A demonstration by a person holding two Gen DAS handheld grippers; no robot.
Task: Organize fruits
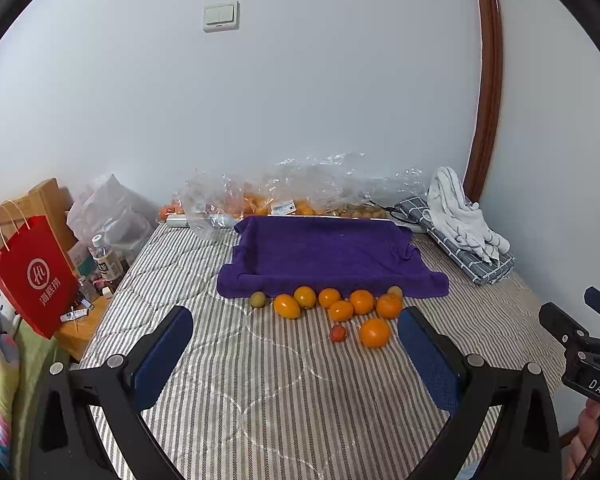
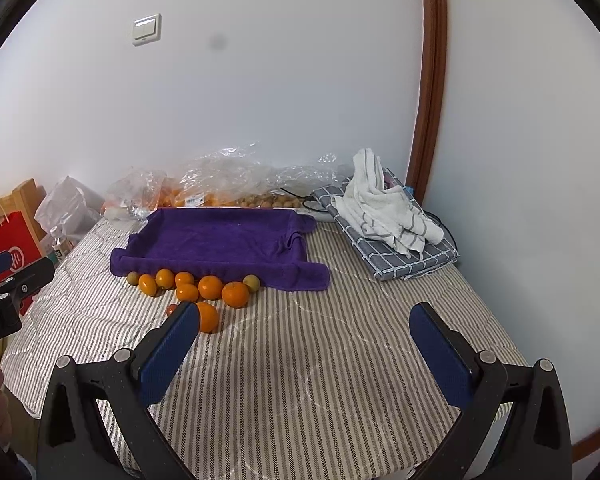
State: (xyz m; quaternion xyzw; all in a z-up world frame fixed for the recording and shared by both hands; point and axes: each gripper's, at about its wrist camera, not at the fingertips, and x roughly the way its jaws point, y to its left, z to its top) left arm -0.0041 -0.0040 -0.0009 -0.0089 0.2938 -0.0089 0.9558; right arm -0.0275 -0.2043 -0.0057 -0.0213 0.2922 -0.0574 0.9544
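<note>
Several oranges [image 1: 361, 301] [image 2: 235, 294] lie in a loose row on the striped mattress, just in front of a tray lined with a purple towel [image 1: 324, 254] [image 2: 224, 240]. One orange [image 1: 374, 332] [image 2: 208, 317] and a small red fruit [image 1: 337, 333] sit nearer to me. A greenish fruit [image 1: 257, 299] [image 2: 132, 278] ends the row on the left and another [image 2: 252, 282] on the right. My left gripper [image 1: 296, 334] is open, well short of the fruit. My right gripper [image 2: 305, 328] is open and empty, right of the fruit.
Clear plastic bags of oranges [image 1: 260, 196] [image 2: 204, 188] line the wall behind the tray. Folded grey checked cloth with a white towel [image 1: 460, 216] [image 2: 384, 208] lies at back right. A red paper bag [image 1: 36, 272] and bottles stand on a wooden stand left of the bed.
</note>
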